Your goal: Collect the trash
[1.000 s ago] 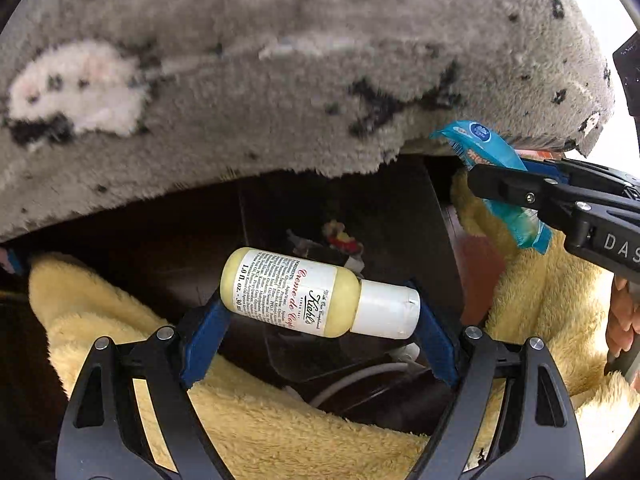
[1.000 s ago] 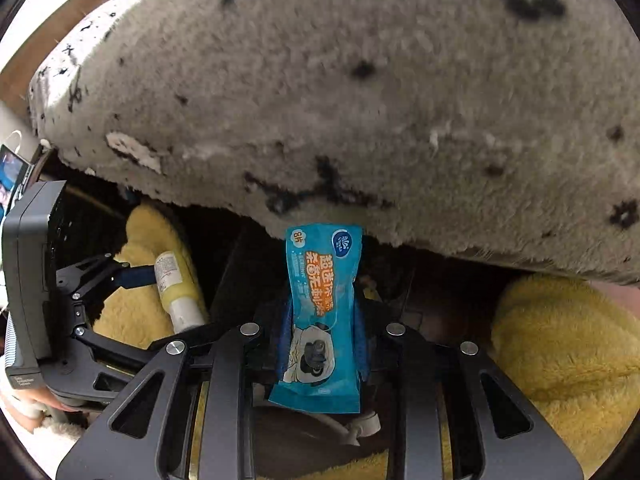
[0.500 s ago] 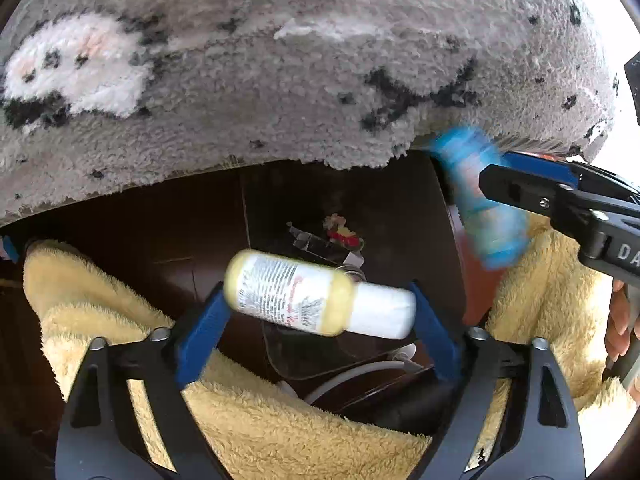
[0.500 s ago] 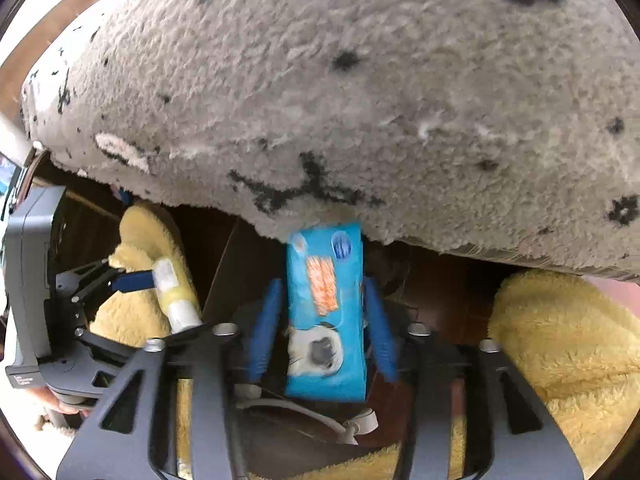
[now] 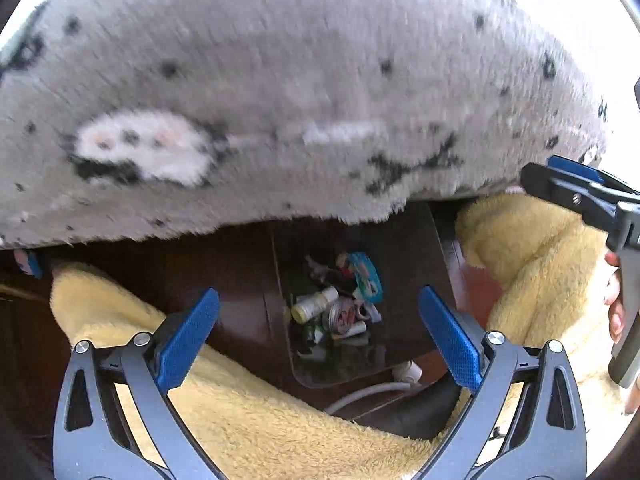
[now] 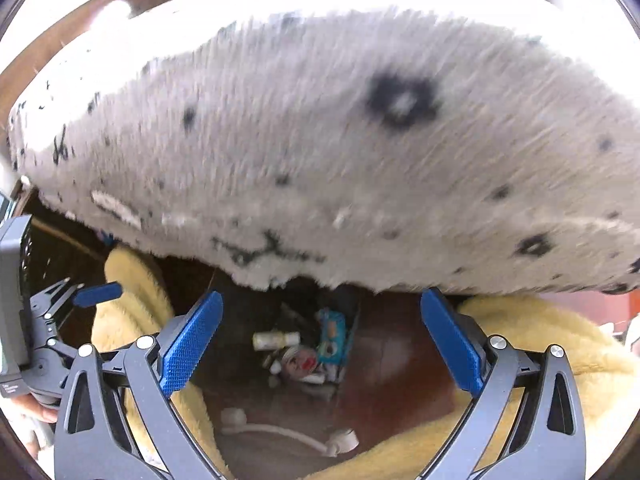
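Down in the dark bin (image 5: 404,240) under the grey spotted fuzzy blanket (image 5: 280,100), the small lotion bottle (image 5: 314,304) and the blue wrapper (image 5: 366,276) are lying on the pile of other trash. The left hand-held gripper (image 5: 318,336) and right hand-held gripper (image 6: 320,336) have both just been opening; jaws spread wide, nothing between them, both above the bin. Yellow fleece (image 5: 256,412) sits on either side, and a white cable (image 6: 276,432), I think, lies below the bin.
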A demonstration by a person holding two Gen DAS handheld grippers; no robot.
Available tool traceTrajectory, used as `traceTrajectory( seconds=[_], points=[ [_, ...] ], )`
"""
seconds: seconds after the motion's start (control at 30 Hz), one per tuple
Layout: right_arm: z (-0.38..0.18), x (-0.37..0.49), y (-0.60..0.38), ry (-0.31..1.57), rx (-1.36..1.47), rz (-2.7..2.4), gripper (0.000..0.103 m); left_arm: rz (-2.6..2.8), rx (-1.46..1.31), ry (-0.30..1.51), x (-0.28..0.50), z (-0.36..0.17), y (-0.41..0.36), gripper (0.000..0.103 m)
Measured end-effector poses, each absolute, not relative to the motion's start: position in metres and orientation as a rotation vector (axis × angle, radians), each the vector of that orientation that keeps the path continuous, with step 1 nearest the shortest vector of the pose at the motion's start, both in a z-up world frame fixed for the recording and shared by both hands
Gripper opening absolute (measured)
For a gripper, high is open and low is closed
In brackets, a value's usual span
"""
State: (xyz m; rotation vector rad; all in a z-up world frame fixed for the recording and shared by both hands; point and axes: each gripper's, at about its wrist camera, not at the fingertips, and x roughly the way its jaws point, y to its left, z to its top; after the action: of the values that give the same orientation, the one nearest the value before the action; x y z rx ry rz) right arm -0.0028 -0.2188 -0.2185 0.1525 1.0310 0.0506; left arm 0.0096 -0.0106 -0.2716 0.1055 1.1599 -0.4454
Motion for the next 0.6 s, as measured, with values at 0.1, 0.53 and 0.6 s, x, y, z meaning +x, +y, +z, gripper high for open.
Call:
traceTrajectory(
  seconds=[0.1,0.53,0.6],
  points=[
    [-0.189,-0.007,-0.226,0.943,0.117,0.007,0.099,-0.435,0.082,1.094,0.011,-0.244,-0.004,0.095],
    [-0.04,-0.019,-0.243,0.494,0.04,-0.103,0.099,-0.339,0.067,0.603,0.022,-0.076,0.007,0.095],
    [-0.021,-0.021,-0.246,0.456,0.049,-0.116,0.099,-0.328,0.079,0.544,0.023,-0.054,0.007,0.095]
  ],
)
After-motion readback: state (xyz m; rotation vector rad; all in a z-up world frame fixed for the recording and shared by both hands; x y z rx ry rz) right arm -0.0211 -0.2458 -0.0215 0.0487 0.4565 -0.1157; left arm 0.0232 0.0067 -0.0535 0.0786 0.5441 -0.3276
